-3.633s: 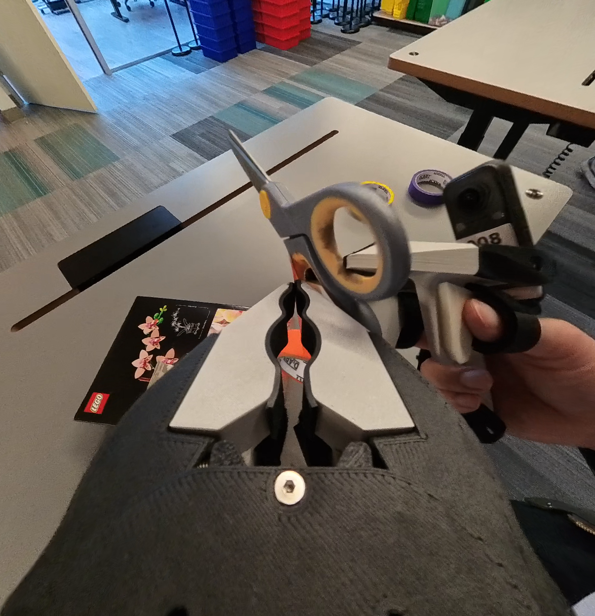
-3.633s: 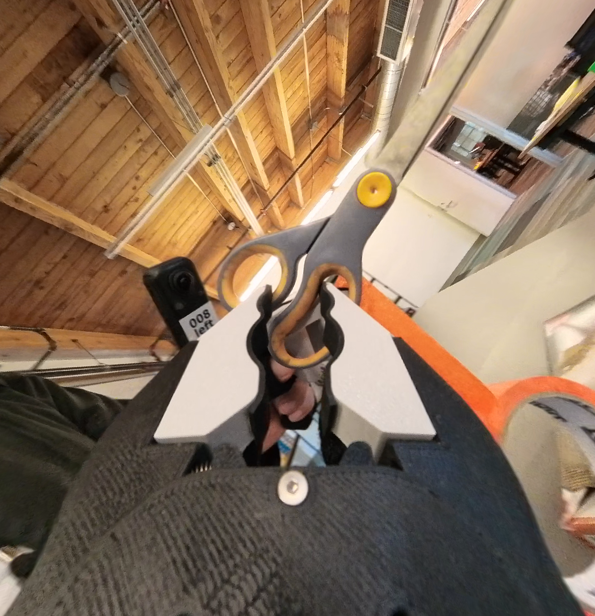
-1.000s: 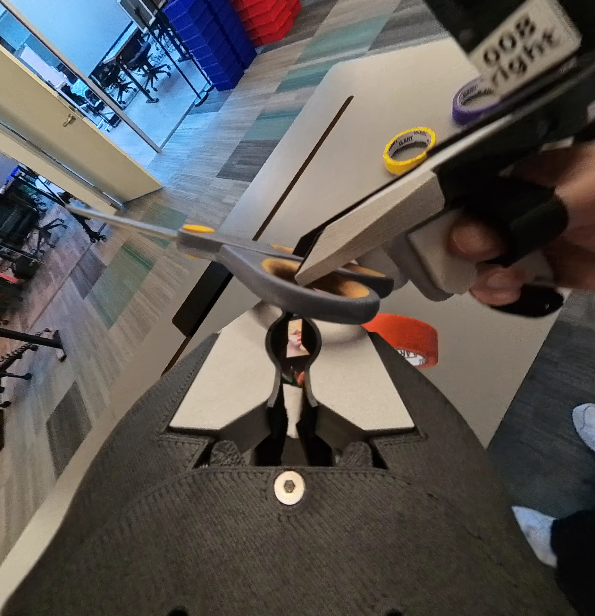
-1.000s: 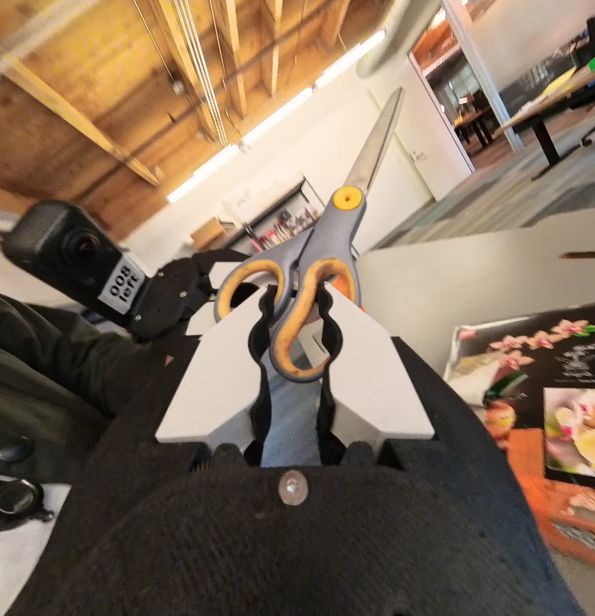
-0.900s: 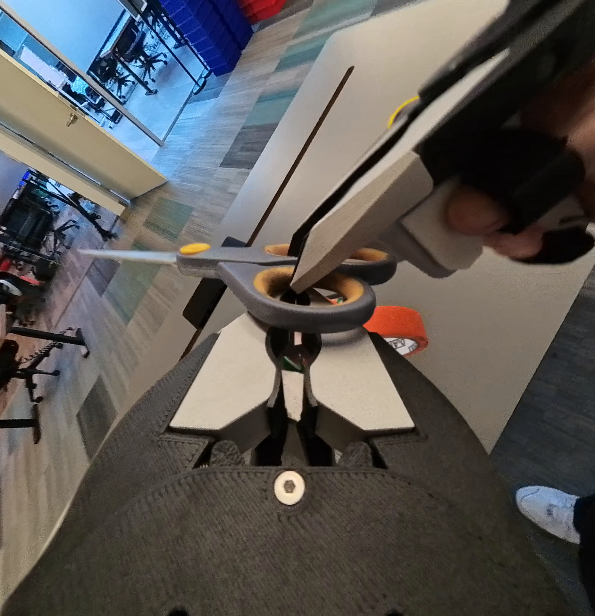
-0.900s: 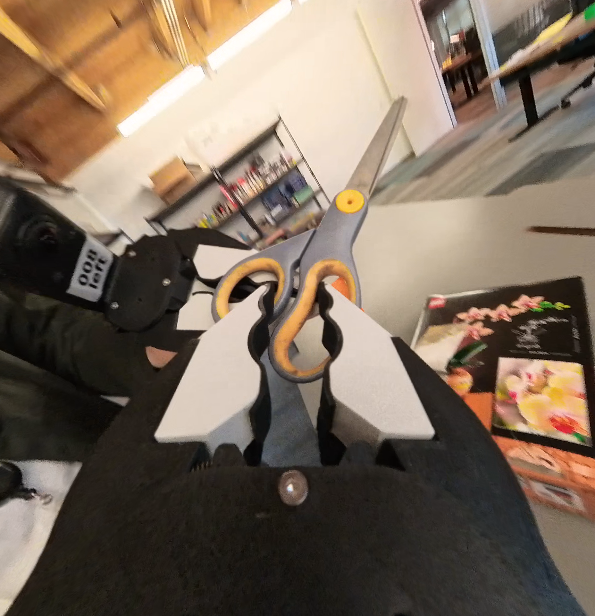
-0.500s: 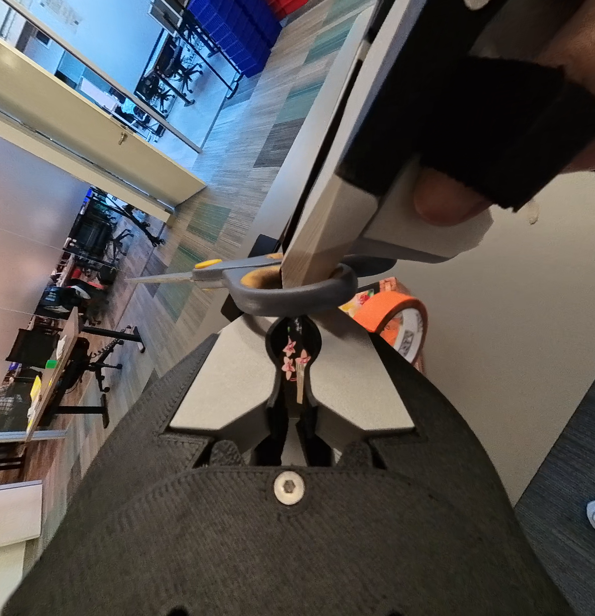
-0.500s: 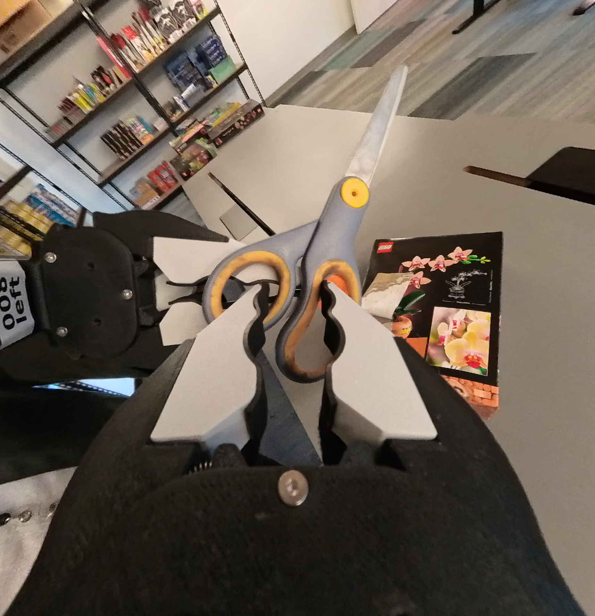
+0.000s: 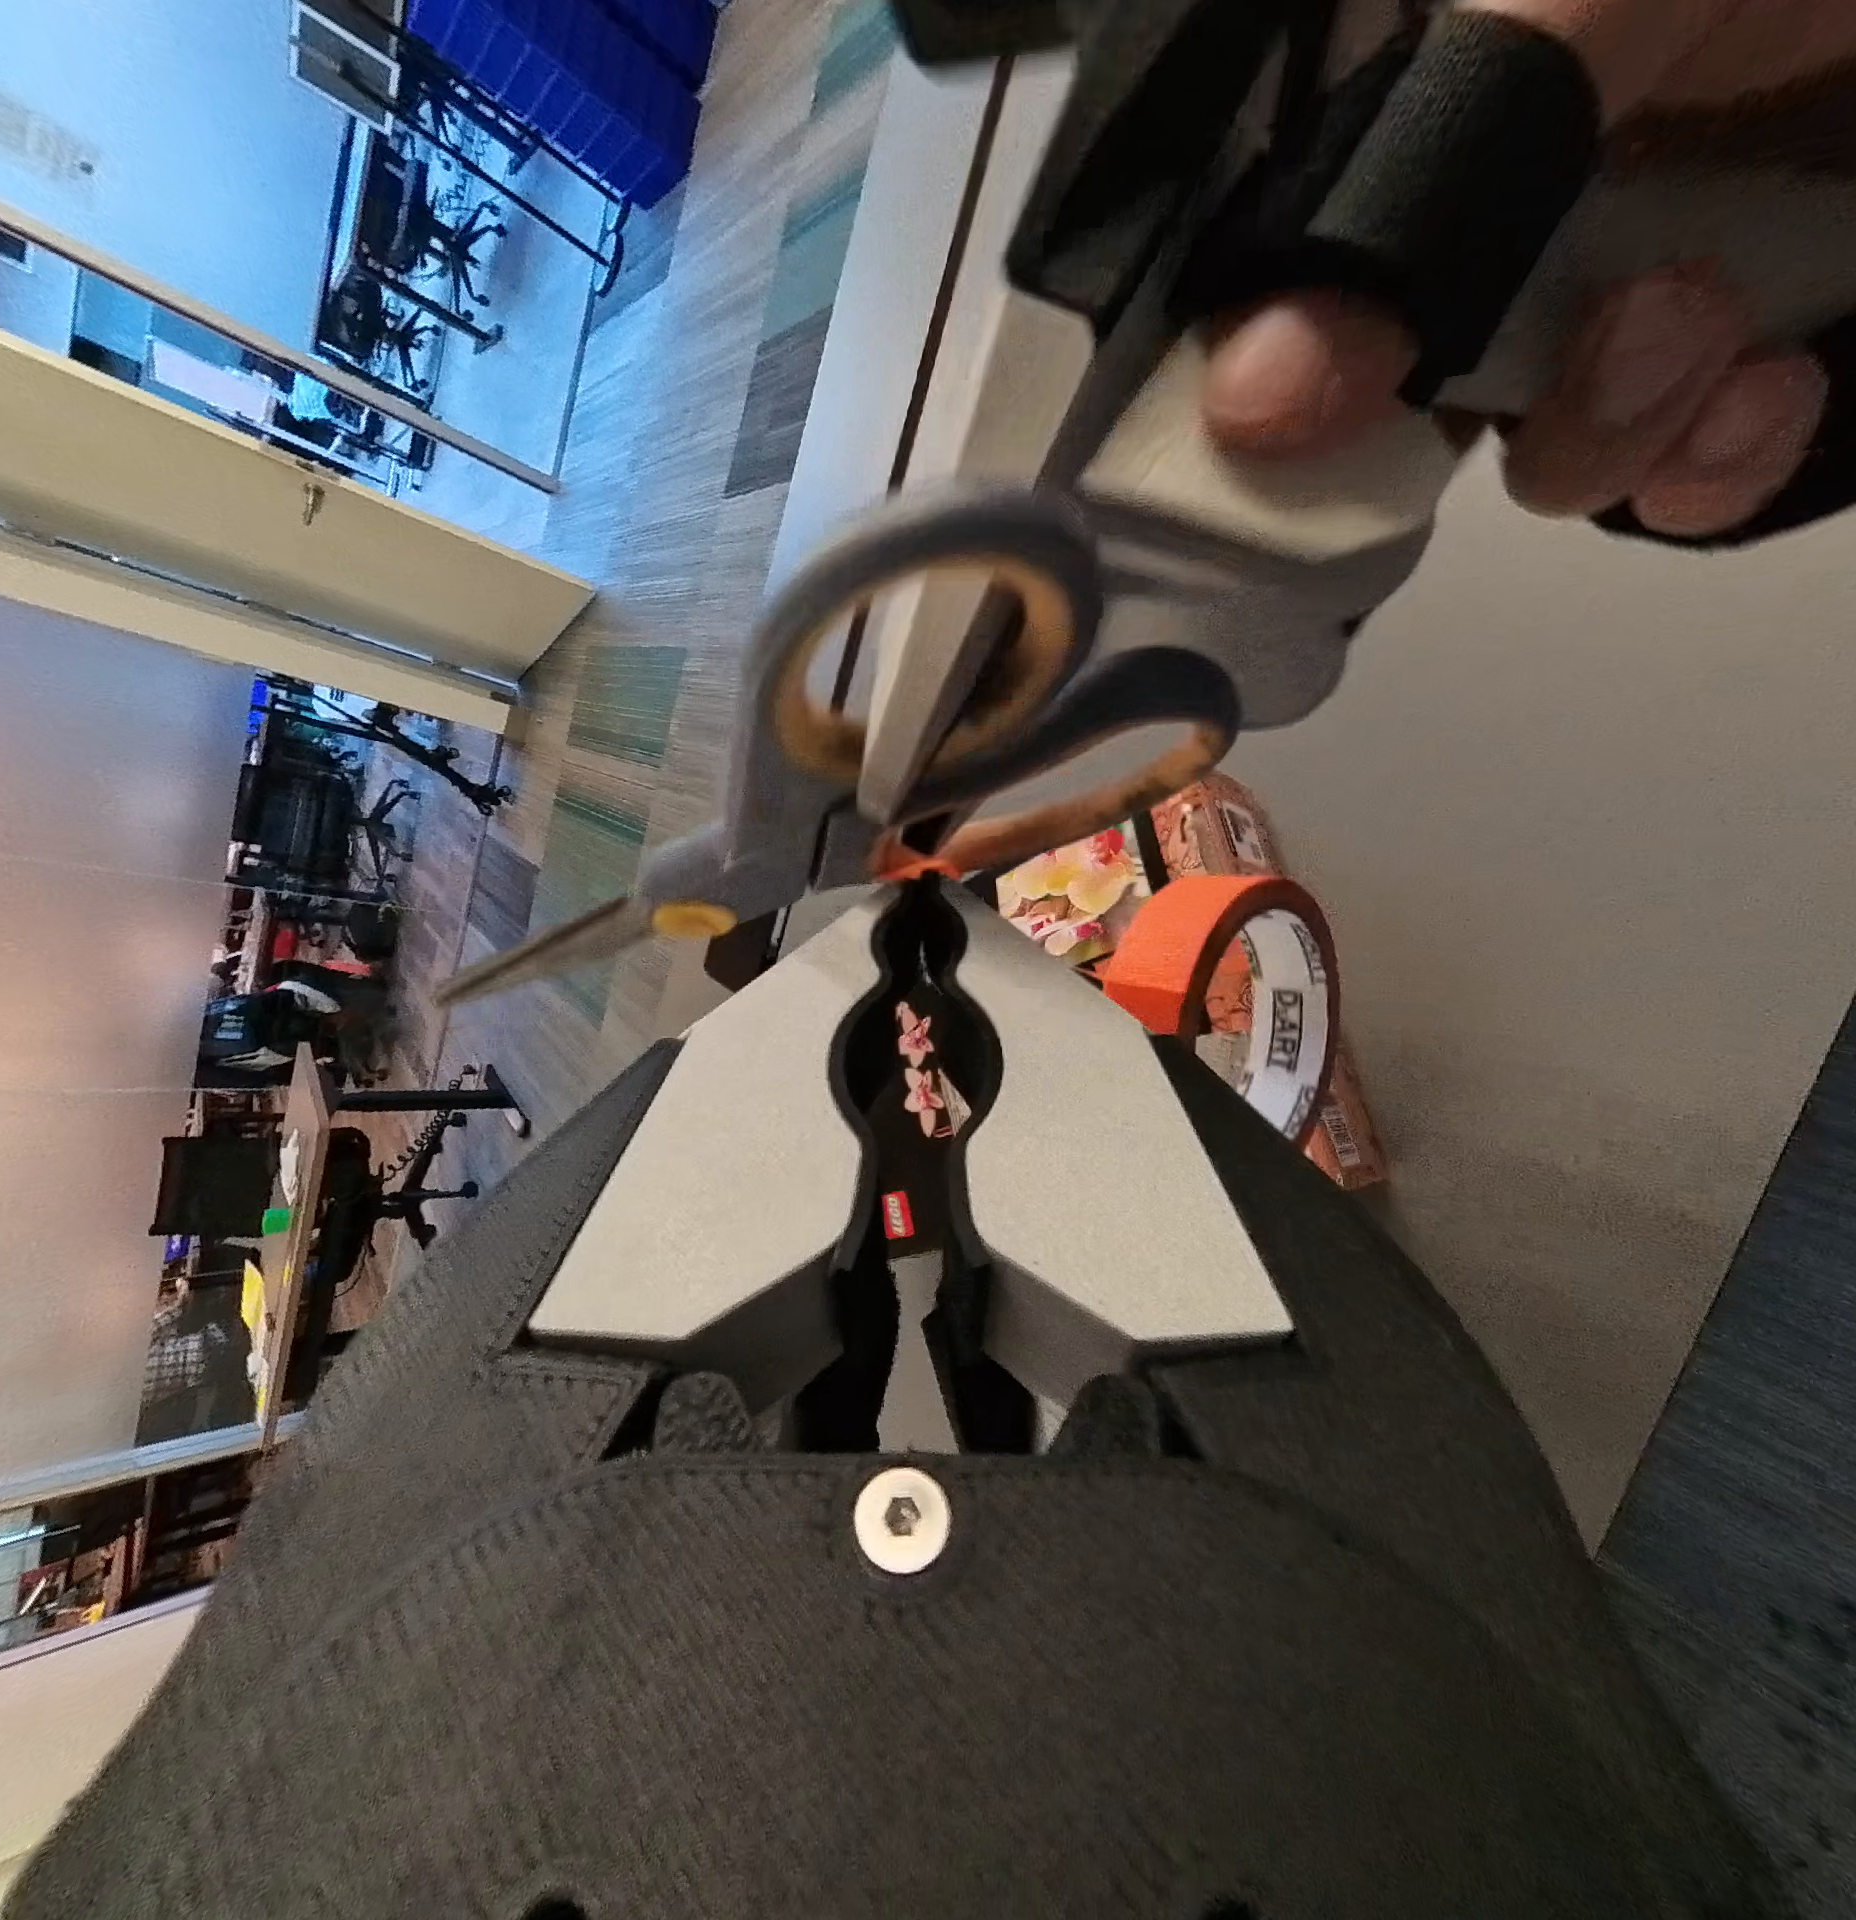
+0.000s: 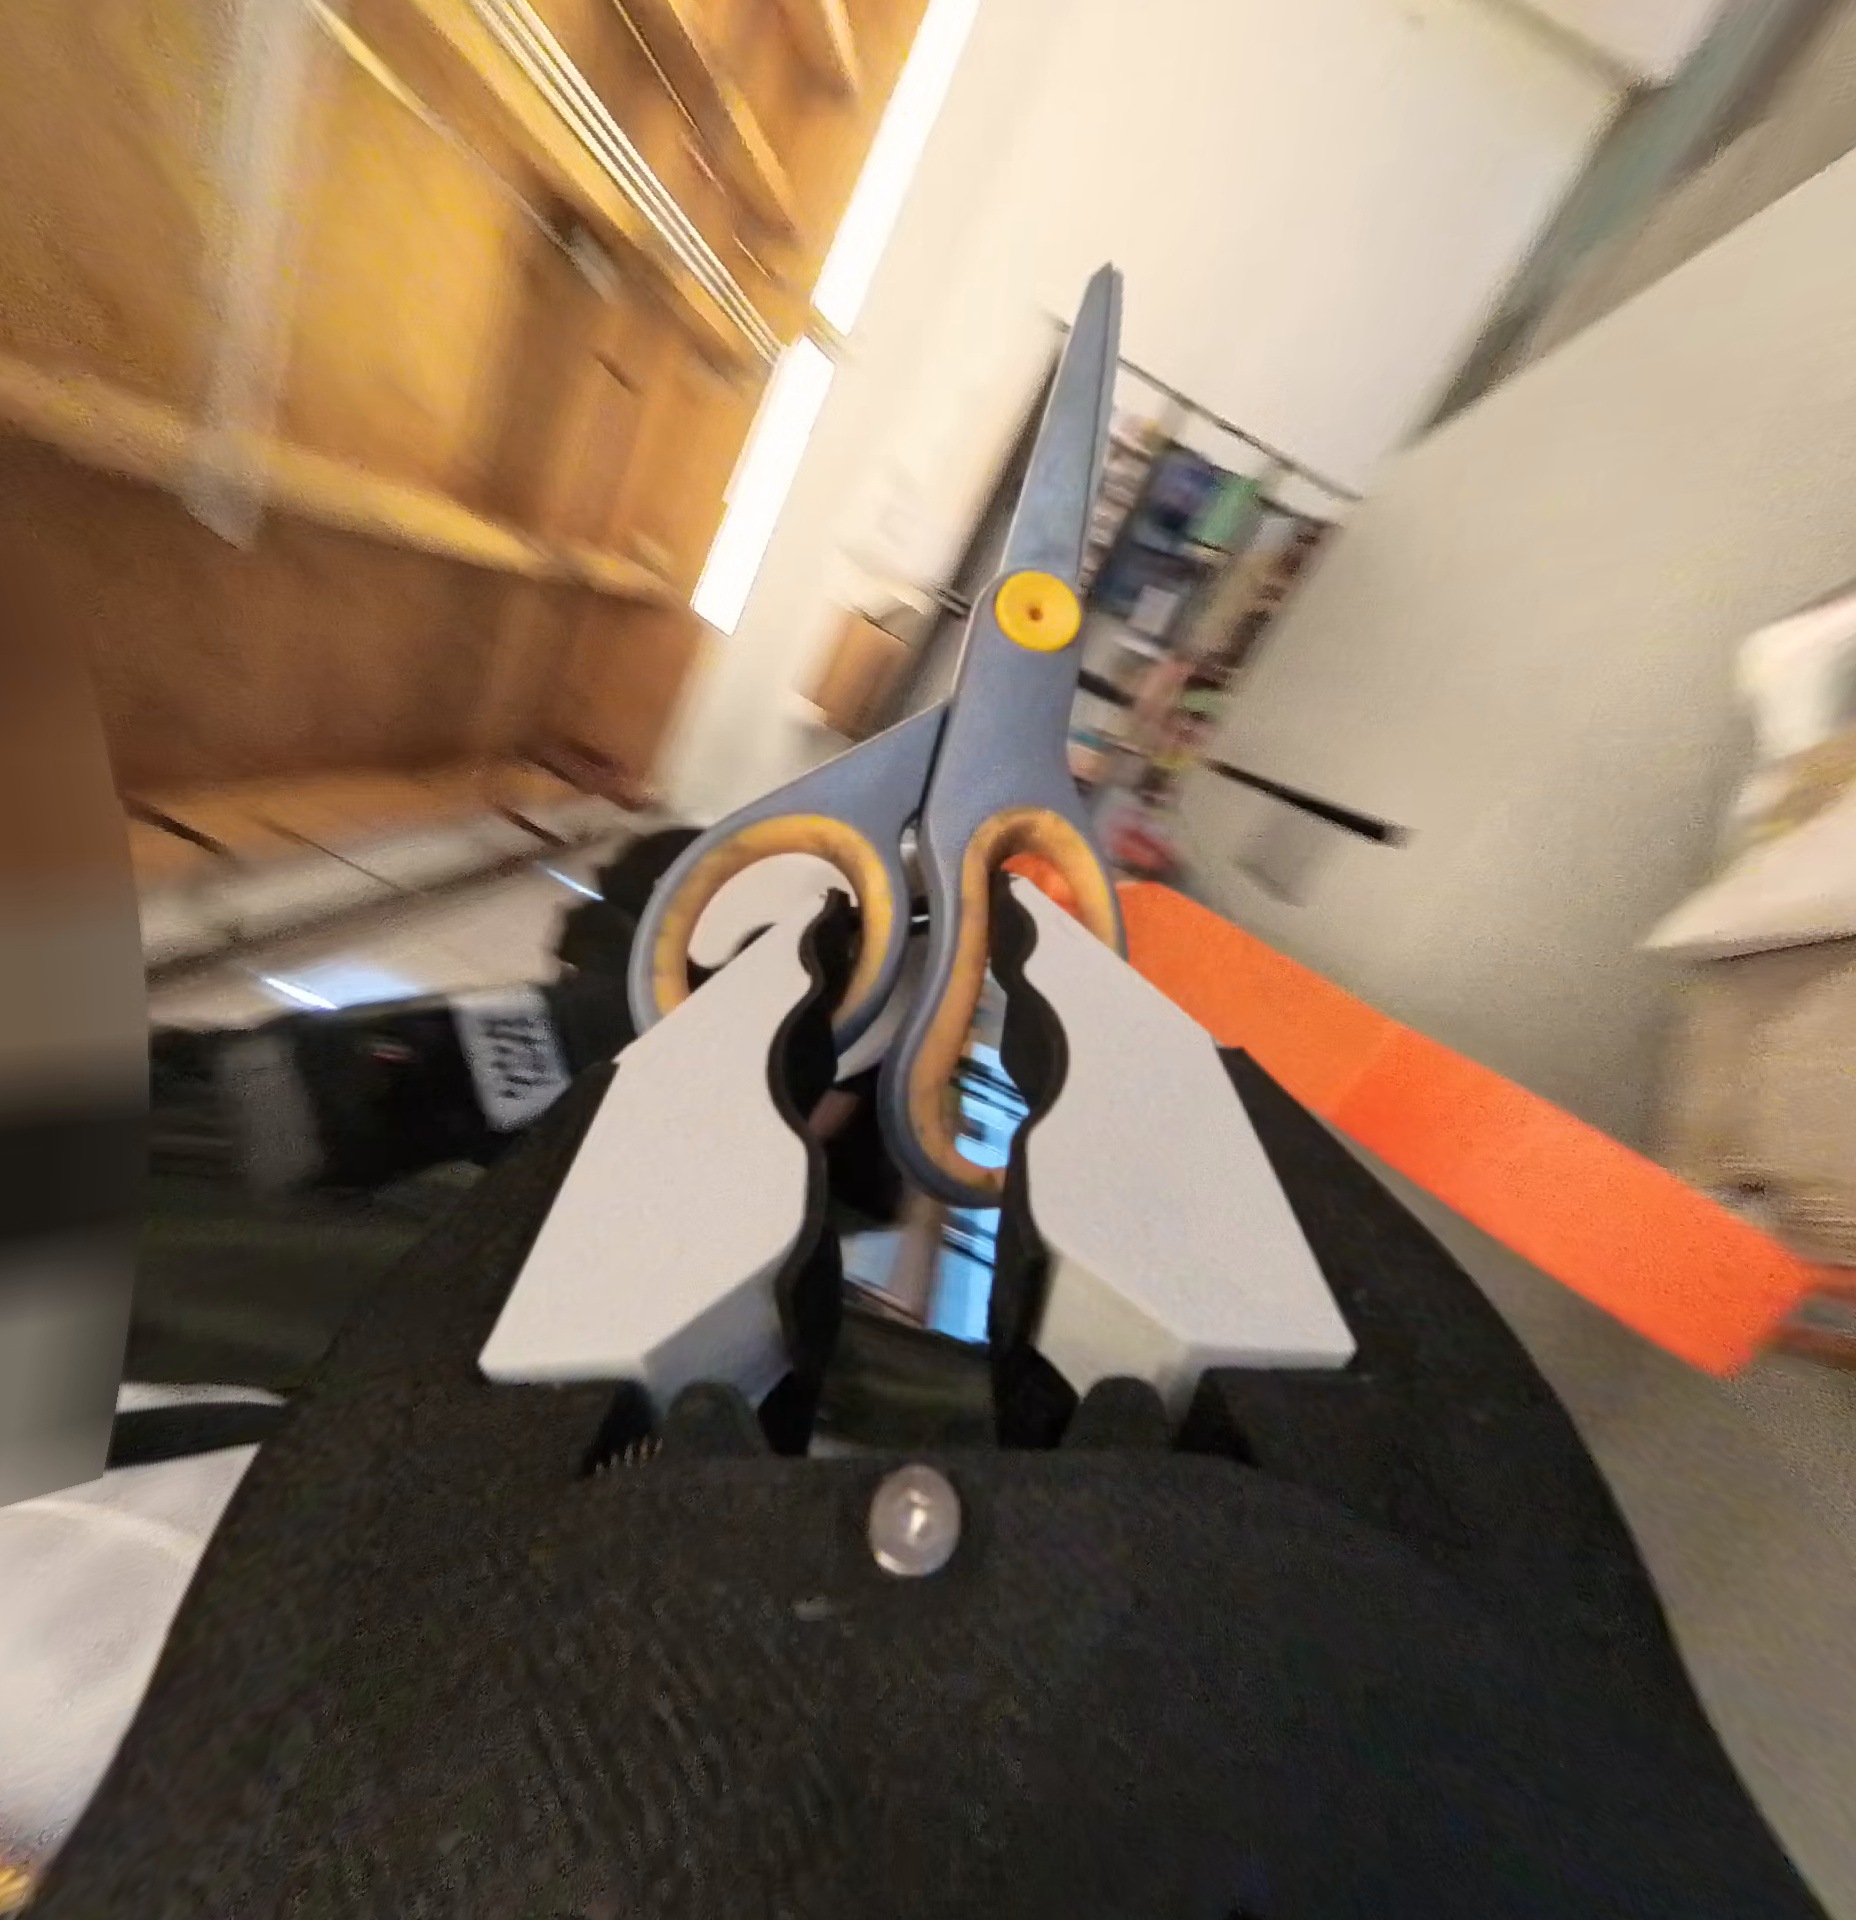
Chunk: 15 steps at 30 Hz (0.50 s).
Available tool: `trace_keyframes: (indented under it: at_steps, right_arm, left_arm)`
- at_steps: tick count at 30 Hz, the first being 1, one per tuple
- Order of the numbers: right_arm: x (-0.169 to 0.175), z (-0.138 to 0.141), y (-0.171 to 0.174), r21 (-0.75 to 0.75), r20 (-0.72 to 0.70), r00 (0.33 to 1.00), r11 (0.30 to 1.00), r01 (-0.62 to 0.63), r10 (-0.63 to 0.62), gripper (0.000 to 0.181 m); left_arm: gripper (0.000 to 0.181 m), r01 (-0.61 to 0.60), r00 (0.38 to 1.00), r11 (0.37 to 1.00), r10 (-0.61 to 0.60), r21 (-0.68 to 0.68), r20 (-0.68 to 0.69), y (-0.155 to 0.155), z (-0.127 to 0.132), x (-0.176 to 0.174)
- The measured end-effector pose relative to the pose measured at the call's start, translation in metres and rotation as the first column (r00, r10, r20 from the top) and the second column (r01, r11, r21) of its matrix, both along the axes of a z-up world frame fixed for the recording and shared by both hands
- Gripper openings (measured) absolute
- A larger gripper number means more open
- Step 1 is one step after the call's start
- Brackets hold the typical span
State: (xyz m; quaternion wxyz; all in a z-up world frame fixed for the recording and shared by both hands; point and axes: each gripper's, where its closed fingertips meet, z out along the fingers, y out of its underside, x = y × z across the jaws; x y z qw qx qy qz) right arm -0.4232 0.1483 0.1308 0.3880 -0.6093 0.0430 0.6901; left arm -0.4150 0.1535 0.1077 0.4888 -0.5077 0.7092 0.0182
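My right gripper (image 10: 919, 894) is shut on the larger handle loop of grey and yellow scissors (image 10: 1017, 727); their blades are closed and point up and away. In the left wrist view the scissors (image 9: 789, 821) hang just beyond my left gripper (image 9: 911, 883), with one right finger (image 9: 934, 665) through a loop. My left gripper is shut and pinches the end of an orange tape strip (image 10: 1423, 1122). The strip runs from behind the scissor handles to an orange tape roll (image 9: 1184, 966) on the table. The right wrist view is motion-blurred.
The tape roll rests against a flat box printed with flowers (image 9: 1069, 883) on the pale grey table (image 9: 1578, 831). A hand (image 9: 1682, 395) holds the right gripper's handle above the table. Carpeted floor, blue bins and desks lie beyond the table's edge. My two grippers' fingertips are within a few centimetres of each other.
The right gripper has swung the scissors round: the blades now point down-left in the left wrist view. The right wrist view has tilted from the table toward the ceiling.
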Motion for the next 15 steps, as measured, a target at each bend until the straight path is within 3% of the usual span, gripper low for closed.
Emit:
trace_keyframes:
  at_steps: [2,5,9,12,15]
  right_arm:
    - [0.011,-0.002,-0.003,-0.035,-0.269,0.963,0.999,-0.008,-0.002,0.026]
    - [0.023,-0.013,-0.005,-0.066,-0.421,0.906,0.998,0.023,-0.049,0.024]
    - [0.034,-0.028,-0.005,-0.1,-0.413,0.904,0.992,0.076,-0.111,0.023]
    - [0.031,-0.038,-0.007,-0.089,-0.294,0.948,0.991,0.097,-0.119,0.023]
    - [0.04,-0.008,-0.018,0.02,-0.392,0.916,0.994,0.105,-0.089,0.023]
  left_arm:
    - [0.0,-0.01,1.0,0.999,0.011,-0.039,0.008,0.0,-0.002,-0.004]
    - [0.0,-0.045,0.999,0.994,0.047,-0.103,0.017,0.005,-0.01,-0.014]
    - [0.0,-0.081,0.994,0.975,0.094,-0.206,0.053,0.007,-0.017,-0.021]
    - [0.0,-0.091,0.991,0.97,0.11,-0.226,0.07,0.009,-0.015,-0.019]
    - [0.0,-0.091,0.99,0.968,0.114,-0.235,0.087,0.009,-0.011,-0.018]
